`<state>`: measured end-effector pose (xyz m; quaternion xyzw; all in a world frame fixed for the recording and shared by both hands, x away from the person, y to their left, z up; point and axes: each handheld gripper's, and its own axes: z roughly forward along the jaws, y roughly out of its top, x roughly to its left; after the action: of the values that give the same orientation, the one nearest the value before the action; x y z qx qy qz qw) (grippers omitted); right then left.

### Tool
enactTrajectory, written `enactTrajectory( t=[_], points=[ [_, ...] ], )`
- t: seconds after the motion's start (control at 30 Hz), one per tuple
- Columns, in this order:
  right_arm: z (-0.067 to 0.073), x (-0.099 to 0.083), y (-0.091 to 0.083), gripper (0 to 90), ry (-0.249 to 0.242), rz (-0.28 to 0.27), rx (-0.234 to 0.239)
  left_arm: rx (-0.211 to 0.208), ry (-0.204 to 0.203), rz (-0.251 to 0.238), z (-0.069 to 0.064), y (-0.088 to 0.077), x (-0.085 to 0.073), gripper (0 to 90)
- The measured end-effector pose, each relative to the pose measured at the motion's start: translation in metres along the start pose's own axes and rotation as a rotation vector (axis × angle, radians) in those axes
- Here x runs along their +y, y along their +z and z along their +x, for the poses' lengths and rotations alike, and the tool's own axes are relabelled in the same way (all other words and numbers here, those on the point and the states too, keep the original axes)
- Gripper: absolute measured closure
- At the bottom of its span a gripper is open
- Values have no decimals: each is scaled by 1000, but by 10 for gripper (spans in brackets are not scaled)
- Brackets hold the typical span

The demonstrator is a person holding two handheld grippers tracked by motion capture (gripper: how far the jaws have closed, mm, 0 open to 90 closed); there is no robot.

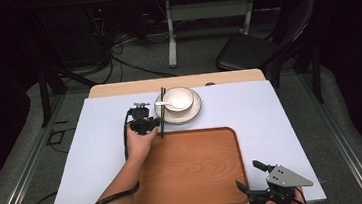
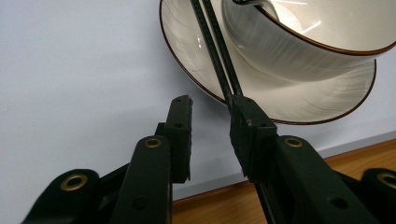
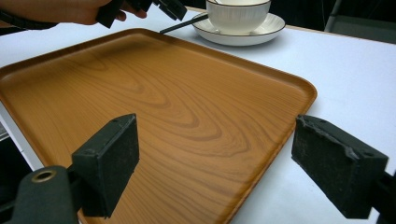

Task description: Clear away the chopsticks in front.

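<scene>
From above, the left gripper (image 1: pixel 147 125) sat beside the plate (image 1: pixel 194 115), and the black chopsticks (image 1: pixel 162 109) leaned on the plate's left rim, with their low ends by the wooden tray (image 1: pixel 195 171). A white bowl (image 1: pixel 179 98) with a spoon (image 1: pixel 165 104) in it stood on the plate. The right gripper (image 1: pixel 259 177) waited wide open near the tray's near right corner, holding nothing. Looking along the left gripper's jaws, the chopsticks (image 2: pixel 219 56) touched the inner face of one jaw, while the other jaw stood apart with a gap left, so they were not pinched yet. I thought it should squeeze slowly, catch both sticks together, and lift gently so the plate (image 2: pixel 299 100) and bowl (image 2: pixel 299 51) did not get knocked. From the right gripper's camera, the tray (image 3: pixel 154 116) lay bare, and the bowl (image 3: pixel 238 16) stood far off.
</scene>
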<state>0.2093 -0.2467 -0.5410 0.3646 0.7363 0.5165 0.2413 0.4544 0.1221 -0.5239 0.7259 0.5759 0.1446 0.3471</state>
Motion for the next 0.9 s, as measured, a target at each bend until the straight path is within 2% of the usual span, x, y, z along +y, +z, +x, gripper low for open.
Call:
enactTrajectory(
  t=[0.07,0.3,0.33,0.37,0.43,0.53,0.7,0.9],
  points=[
    [0,0,0,147,-1,0,0,-10,-2,4,-1,1,0,693],
    [0,0,0,147,-1,-1,1,-3,3,0,-4,3,-2,696],
    [0,0,0,147,-2,-1,1,3,0,-3,-5,3,-2,696],
    [0,0,-1,147,0,1,2,-5,-23,-13,-4,3,-2,694],
    [0,0,-1,147,-1,1,1,-13,-36,-17,-4,2,-2,693],
    [-1,0,-1,147,-1,1,1,-26,-35,-17,-5,1,-1,691],
    [0,0,-1,147,-1,1,3,-9,-10,-5,-9,4,-1,689],
    [0,0,-1,147,0,0,4,5,-18,4,-7,8,-3,704]
  ],
)
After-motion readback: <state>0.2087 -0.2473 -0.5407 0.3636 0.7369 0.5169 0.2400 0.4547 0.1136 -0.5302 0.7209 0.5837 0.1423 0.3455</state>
